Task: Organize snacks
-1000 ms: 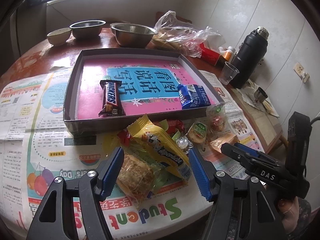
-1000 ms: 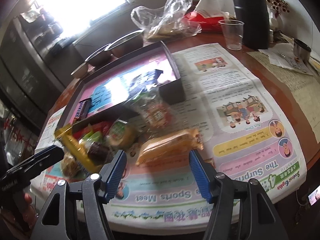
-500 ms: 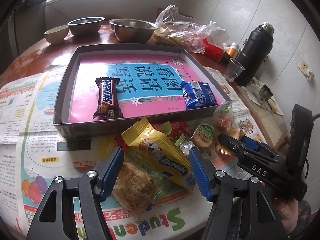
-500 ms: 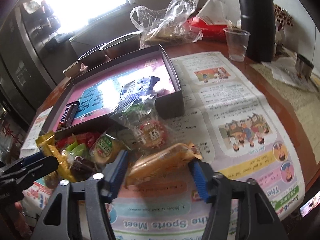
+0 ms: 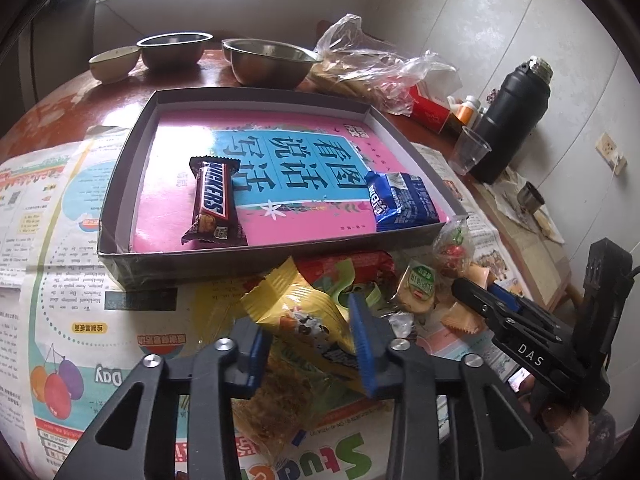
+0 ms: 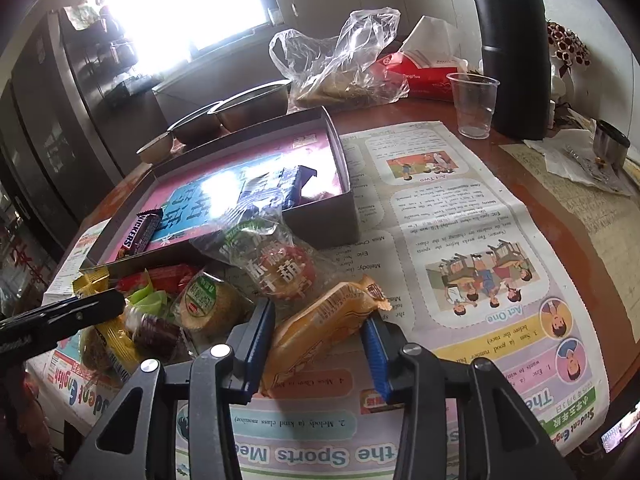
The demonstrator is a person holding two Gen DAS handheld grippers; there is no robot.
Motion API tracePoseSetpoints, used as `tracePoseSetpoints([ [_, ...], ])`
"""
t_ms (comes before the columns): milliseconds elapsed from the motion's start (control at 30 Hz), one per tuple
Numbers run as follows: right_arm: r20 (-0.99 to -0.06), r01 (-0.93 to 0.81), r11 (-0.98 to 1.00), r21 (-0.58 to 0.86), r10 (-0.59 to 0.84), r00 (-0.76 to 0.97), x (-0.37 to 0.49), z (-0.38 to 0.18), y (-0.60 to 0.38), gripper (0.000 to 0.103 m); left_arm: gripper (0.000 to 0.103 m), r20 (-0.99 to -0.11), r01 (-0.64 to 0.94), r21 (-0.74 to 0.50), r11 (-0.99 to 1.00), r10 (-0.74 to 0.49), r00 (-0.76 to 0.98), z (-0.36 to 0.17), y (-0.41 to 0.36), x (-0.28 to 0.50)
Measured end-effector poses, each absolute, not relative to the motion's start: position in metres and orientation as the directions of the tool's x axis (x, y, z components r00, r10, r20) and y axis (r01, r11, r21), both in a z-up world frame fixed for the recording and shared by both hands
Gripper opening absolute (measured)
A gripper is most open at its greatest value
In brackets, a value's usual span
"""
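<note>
- Jaws, left gripper (image 5: 310,342): far narrower than 1 s ago, closing on yellow snack packet (image 5: 298,314); blue pads at both its sides, contact looks made.
- Jaws, right gripper (image 6: 318,344): also narrower than 1 s ago, closing on orange snack packet (image 6: 320,320); left pad touches wrapper, right pad at its edge.
- Orange packet: lay flat between wide pads before; now tilted, far end raised off newspaper (image 6: 460,208).
- Yellow packet: lies over clear-wrapped brown cake (image 5: 280,396), which sits partly under left gripper.
- Loose pile betw. grippers & tray: round green-label biscuit (image 5: 416,286), red wrapper (image 5: 352,264), clear bag w/ red sweet (image 6: 276,264). All touching or overlapping.
- Tray (image 5: 120,200): shallow grey box, pink/blue print on floor. Snickers bar (image 5: 212,200) left of centre; blue packet (image 5: 400,200) against near-right corner. Both as before.
- Room in tray: wide bare floor at back and betw. the two items.
- Tray near wall stands just behind pile, red wrapper against it.
- Right of tray: open newspaper, then plastic cup (image 6: 474,104) & black flask (image 6: 512,48) near table edge.
- Behind tray: steel bowls (image 5: 268,60), crumpled plastic bag (image 5: 372,68).
</note>
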State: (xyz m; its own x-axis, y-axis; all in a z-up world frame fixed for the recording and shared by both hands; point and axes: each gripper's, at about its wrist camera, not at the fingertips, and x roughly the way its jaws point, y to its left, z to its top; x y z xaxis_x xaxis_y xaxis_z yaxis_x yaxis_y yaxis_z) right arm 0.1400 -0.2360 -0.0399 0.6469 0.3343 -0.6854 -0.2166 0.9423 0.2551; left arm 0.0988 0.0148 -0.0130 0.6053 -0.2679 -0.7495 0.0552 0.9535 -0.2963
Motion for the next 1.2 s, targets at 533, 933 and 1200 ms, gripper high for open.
tracePoseSetpoints([
  [533, -0.695, -0.223, 0.933, 0.283, 0.360, 0.623, 0.146, -0.041, -0.242, 0.031, 0.022, -0.714, 0.069, -0.292, 0.954, -0.265, 0.648, 0.002, 0.021, 0.087],
  [933, -0.671, -0.222, 0.913, 0.343, 0.404, 0.622, 0.141, -0.037, -0.259, 0.022, 0.018, -0.687, 0.087, -0.318, 0.944, -0.293, 0.665, 0.010, 0.024, 0.082],
  [1200, -0.727, -0.283, 0.942, 0.183, 0.323, 0.606, 0.132, -0.041, -0.230, 0.025, 0.018, -0.694, 0.087, -0.326, 0.941, -0.301, 0.654, 0.006, 0.025, 0.085],
])
